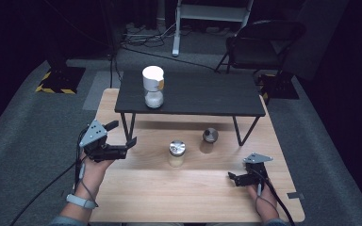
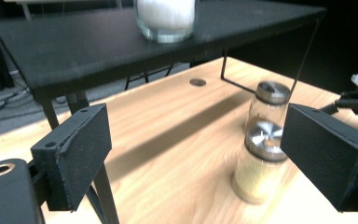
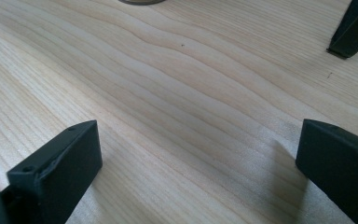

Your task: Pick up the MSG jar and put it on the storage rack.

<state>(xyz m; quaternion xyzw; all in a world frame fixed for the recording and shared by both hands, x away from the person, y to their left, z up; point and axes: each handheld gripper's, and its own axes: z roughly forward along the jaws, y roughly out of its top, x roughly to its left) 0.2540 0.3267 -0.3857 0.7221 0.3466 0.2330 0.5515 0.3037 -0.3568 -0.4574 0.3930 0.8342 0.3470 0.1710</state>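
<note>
near shaker [image 1: 176, 153] upright, long axis vertical, steel cap up, centre of high view, pale powder inside | second shaker [image 1: 210, 139] upright up-right of it, contents unclear | tall jar [image 1: 153, 86] on black shelf [image 1: 202, 94], white grains | left gripper [image 1: 122, 139] jaws spread, empty, facing near shaker | right gripper [image 1: 234, 179] jaws spread over bare wooden table [image 3: 177, 102]

Raised shelf [image 1: 202, 96]: stands on the far half of the wooden table [image 1: 136, 188].
Large jar [image 1: 153, 86]: on the shelf, toward its left end.
Near shaker [image 1: 176, 153]: on the table, before the shelf.
Far shaker [image 1: 209, 140]: right of and behind the near shaker.
Left gripper [image 1: 122, 137]: left of the near shaker, apart from it.
Right gripper [image 1: 232, 178]: on the table's near right.
</note>
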